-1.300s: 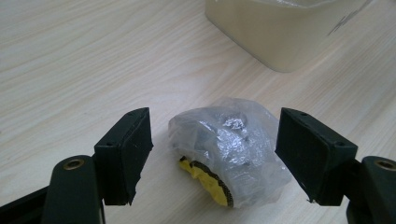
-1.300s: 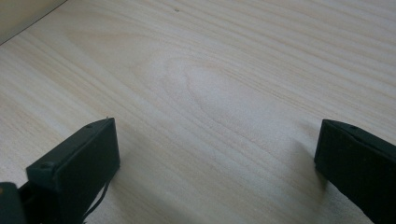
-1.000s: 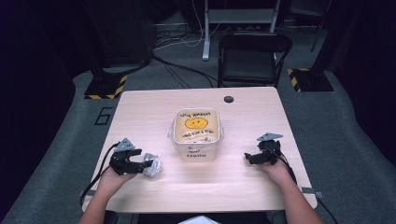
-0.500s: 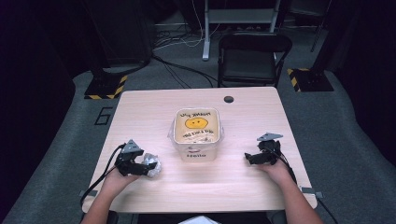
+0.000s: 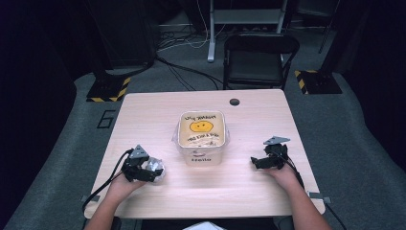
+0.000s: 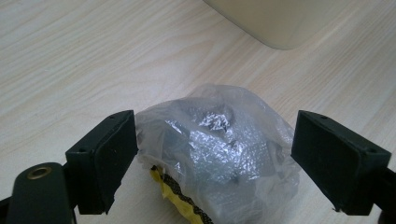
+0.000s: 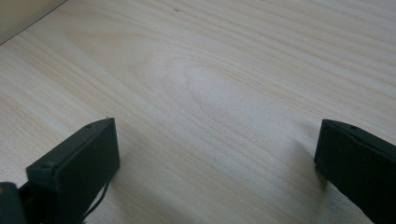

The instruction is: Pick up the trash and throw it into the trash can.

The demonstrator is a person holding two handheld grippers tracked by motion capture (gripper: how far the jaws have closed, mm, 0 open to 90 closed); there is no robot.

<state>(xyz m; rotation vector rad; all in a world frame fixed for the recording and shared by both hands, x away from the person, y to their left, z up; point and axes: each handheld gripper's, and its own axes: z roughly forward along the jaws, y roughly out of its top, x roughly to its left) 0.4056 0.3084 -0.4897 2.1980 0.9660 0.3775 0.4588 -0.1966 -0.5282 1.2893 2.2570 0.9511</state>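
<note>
A crumpled clear plastic bag (image 6: pixel 219 154) with something dark and a yellow-edged strip inside lies on the wooden table (image 5: pixel 158 115), at its front left (image 5: pixel 157 167). My left gripper (image 6: pixel 217 140) is open with its jaws on either side of the bag; one jaw touches the plastic and the other stands a little off it. In the high view the left gripper (image 5: pixel 152 170) rests low on the table. My right gripper (image 5: pixel 254 163) lies at the front right, open, with bare wood between its jaws (image 7: pixel 219 144).
A lidded tub (image 5: pixel 201 136) with a yellow smiley face stands mid-table between the grippers; its corner shows in the left gripper view (image 6: pixel 275 23). A black grommet (image 5: pixel 234 101) sits near the far edge. A black chair (image 5: pixel 258 60) stands behind the table.
My left gripper has slid right up to the bag, so its jaws now flank it. The right gripper and the tub have stayed put.
</note>
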